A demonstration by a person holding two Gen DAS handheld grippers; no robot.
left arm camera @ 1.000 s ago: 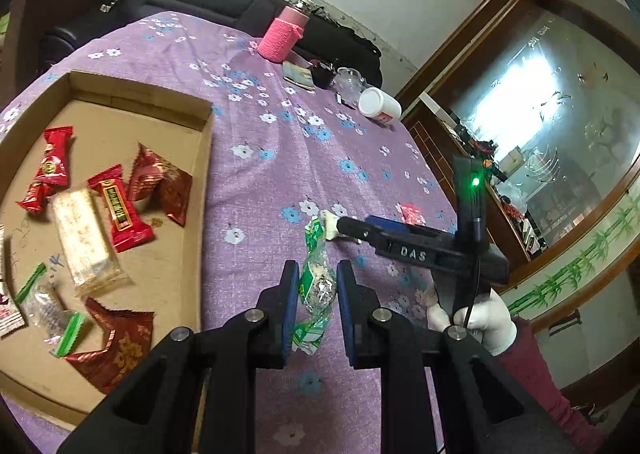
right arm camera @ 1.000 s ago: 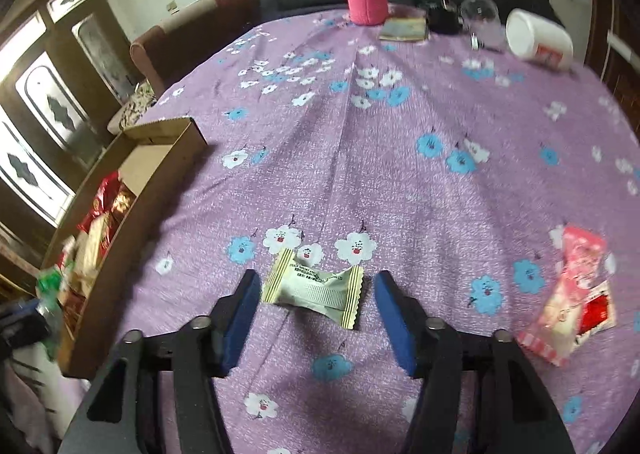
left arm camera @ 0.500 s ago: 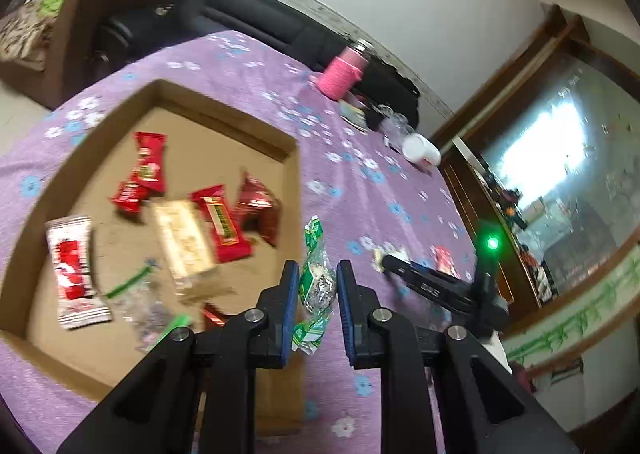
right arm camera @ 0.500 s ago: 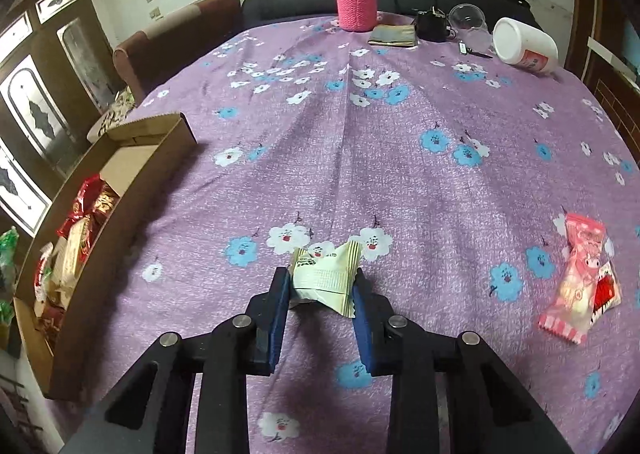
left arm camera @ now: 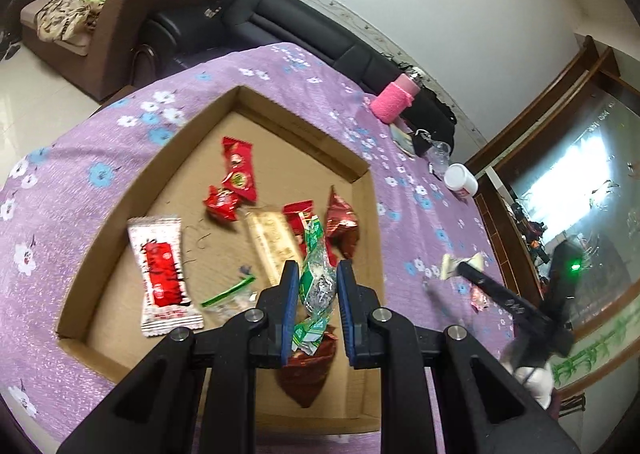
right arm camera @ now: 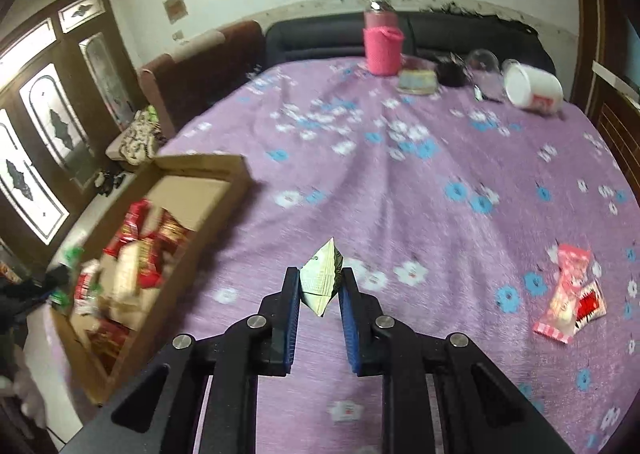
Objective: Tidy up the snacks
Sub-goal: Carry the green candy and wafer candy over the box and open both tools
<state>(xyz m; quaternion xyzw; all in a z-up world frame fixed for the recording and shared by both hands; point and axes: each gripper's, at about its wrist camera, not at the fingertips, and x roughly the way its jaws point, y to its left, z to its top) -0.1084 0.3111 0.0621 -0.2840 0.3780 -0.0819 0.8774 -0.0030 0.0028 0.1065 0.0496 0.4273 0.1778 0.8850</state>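
1. Purple floral table carries cardboard box of snacks at its left edge.
2. Left gripper: jaws clamp green-wrapped candy above box.
3. Right gripper: jaws pinch pale wrapper snack above table; pink packets lie near right edge.

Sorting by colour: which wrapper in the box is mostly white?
The big white packet with a red label, at the box's left; the others are mainly red, tan or clear.

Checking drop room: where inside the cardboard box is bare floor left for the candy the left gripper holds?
The cardboard box has bare floor in its far corner beyond the red packet, and along the left wall beside the white-and-red packet. The middle and the near right are crowded, under the green-and-clear candy in the left gripper.
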